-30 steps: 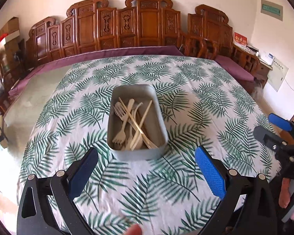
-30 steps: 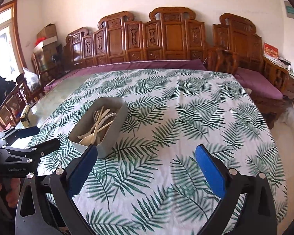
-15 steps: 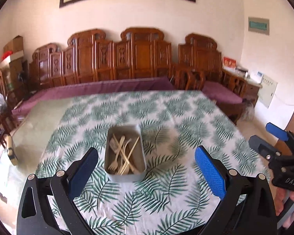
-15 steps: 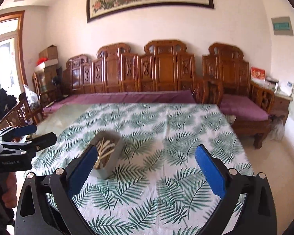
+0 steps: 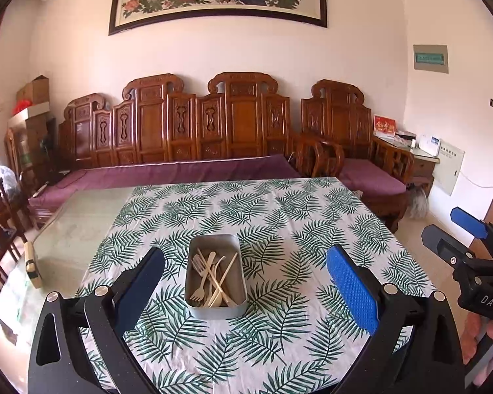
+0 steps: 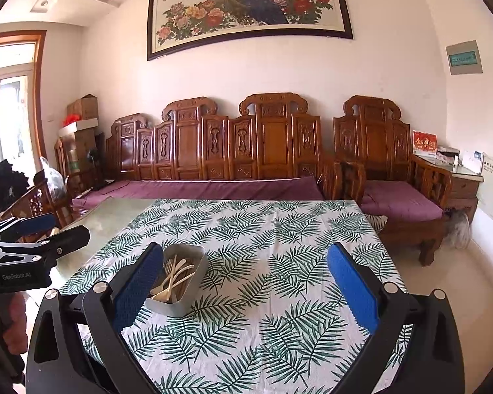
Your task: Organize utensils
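Note:
A grey metal tin (image 5: 235, 308) stands on the leaf-print tablecloth (image 5: 279, 216). Several pale utensils (image 5: 213, 277), including a fork, a spoon and chopsticks, lie inside it. In the right wrist view the tin (image 6: 194, 282) is at the left, partly behind my left finger. My left gripper (image 5: 245, 290) is open and empty, held back from and above the tin. My right gripper (image 6: 245, 290) is open and empty, to the right of the tin. Each gripper also shows in the other's view, the right one (image 5: 457, 233) and the left one (image 6: 46, 229).
The cloth covers the right part of a glass-topped table (image 5: 75, 226). A carved wooden bench with purple cushions (image 5: 180, 170) stands behind it, and a wooden armchair (image 5: 361, 164) at the back right. A small object (image 5: 33, 264) lies at the table's left edge.
Both grippers have pulled back and up from the table, so the tin looks smaller and farther. Both stay open and empty. The tin has not moved.

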Available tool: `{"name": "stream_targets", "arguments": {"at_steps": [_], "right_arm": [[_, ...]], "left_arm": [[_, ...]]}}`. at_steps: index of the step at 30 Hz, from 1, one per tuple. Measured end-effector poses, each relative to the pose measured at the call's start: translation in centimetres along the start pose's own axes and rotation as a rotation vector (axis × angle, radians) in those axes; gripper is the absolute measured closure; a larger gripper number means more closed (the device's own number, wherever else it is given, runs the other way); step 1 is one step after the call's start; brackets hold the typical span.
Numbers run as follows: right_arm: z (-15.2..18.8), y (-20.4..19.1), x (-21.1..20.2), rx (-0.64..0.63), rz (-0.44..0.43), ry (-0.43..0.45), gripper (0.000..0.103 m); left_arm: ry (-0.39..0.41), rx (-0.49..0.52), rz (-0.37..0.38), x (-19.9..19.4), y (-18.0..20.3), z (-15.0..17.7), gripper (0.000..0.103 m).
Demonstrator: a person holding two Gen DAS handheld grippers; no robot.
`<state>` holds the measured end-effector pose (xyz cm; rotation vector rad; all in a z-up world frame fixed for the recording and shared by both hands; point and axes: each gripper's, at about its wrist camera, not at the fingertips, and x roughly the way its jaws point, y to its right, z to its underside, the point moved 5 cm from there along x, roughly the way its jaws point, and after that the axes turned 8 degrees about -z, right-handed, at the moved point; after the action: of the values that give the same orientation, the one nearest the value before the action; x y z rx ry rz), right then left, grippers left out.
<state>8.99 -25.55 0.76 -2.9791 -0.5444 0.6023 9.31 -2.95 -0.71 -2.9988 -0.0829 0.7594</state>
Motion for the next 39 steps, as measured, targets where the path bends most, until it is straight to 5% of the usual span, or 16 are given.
{"name": "stream_targets", "arguments": {"at_steps": [39], "right_arm": [[-0.32,-0.04,-0.24,0.002,-0.002,0.004,0.003]], "left_arm": [[0.017,-0.013,0.004,-0.79,0.37,0.16,0.008]]}}
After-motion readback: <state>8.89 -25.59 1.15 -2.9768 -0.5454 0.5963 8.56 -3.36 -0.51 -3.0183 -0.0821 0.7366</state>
